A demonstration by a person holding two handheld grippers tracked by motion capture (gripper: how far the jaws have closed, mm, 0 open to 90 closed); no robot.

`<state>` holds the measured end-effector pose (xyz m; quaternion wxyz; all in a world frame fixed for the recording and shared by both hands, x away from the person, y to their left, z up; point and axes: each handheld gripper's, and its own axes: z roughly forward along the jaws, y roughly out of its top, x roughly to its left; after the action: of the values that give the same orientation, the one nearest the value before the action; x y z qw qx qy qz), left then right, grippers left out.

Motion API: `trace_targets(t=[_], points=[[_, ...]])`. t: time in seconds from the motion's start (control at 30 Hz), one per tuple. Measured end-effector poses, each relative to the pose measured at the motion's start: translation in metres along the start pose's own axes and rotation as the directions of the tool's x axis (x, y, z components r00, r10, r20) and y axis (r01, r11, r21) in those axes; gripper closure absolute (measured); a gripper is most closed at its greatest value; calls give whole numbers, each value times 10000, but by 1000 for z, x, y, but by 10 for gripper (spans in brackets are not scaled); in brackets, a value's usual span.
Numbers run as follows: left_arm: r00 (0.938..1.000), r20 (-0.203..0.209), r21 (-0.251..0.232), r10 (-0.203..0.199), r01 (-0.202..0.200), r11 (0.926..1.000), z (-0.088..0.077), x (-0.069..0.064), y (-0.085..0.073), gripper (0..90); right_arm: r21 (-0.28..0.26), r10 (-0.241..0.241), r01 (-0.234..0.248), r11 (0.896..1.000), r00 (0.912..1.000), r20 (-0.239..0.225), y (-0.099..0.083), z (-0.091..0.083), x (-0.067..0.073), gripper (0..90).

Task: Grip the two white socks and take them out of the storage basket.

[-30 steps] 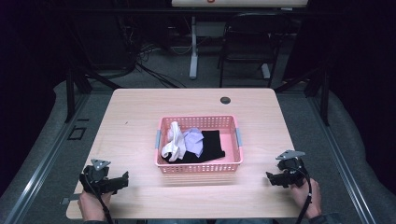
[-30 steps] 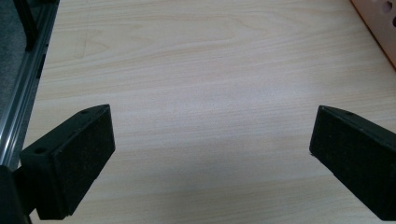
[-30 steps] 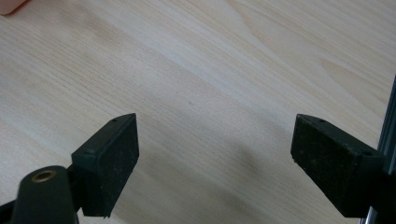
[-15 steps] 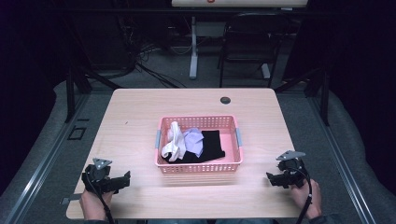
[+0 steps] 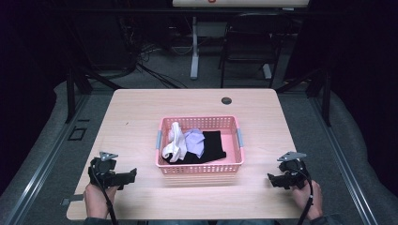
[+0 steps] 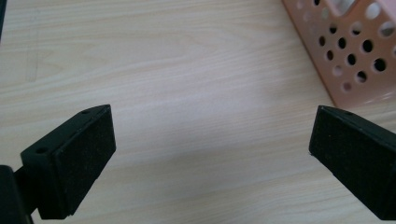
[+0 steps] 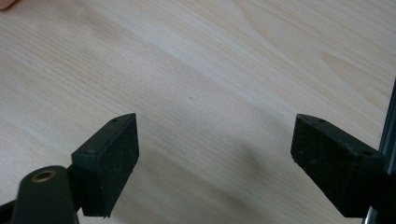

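Nearest to us, at the front edge of the worktop (image 5: 141,117), we hold the left claw (image 5: 129,176) and the right claw (image 5: 272,179) low over bare wood, one at each front corner, with a hand (image 5: 99,199) wrapped round the left handle and the other hand (image 5: 307,197) round the right. Both claws are released: in the left gripper view the two black pads (image 6: 77,161) stand wide apart with nothing between them, and the right gripper view shows the same wide gap over plain wood grain. Each claw points inward, toward the middle of the worktop, and the left one has the corner of the pink basket (image 6: 345,51) just ahead and to its side. Between the two claws, a little farther back, sits that basket (image 5: 199,169) with the clothes in it: a white garment (image 5: 172,143) draped at its left, a pale lilac piece (image 5: 195,142) in the middle and a black garment (image 5: 212,146) to the right, all lying inside the rim. We judge this to be the start of the work, with no piece touched yet. The next move seems to call for lifting one claw over the near wall of the basket and closing it on a fold of cloth. Beyond the basket, the far worktop carries a small dark round grommet (image 5: 226,101), and a chair (image 5: 248,47) stands behind it.
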<state>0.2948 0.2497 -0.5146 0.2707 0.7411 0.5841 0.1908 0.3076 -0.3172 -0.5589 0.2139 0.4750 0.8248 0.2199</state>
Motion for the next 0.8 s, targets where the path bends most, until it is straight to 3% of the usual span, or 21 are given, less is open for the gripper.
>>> trace_targets(t=[0.13,0.4,0.57,0.8], points=[[9995,314,98,22,-26,9999,-1,-1,11,2,3,-10,10,10000,10000,21,0,1,0,145],[9942,986,289,424,-455,9985,-5,-10,43,1,47,-58,57,10000,10000,11,1,1,0,145],[9871,1440,398,694,-758,9963,-6,-17,65,1,12,-59,59,10000,10000,27,1,1,0,145],[9721,2039,610,1160,-1309,9895,-2,-29,94,1,1,-95,95,10000,10000,0,1,1,0,145]])
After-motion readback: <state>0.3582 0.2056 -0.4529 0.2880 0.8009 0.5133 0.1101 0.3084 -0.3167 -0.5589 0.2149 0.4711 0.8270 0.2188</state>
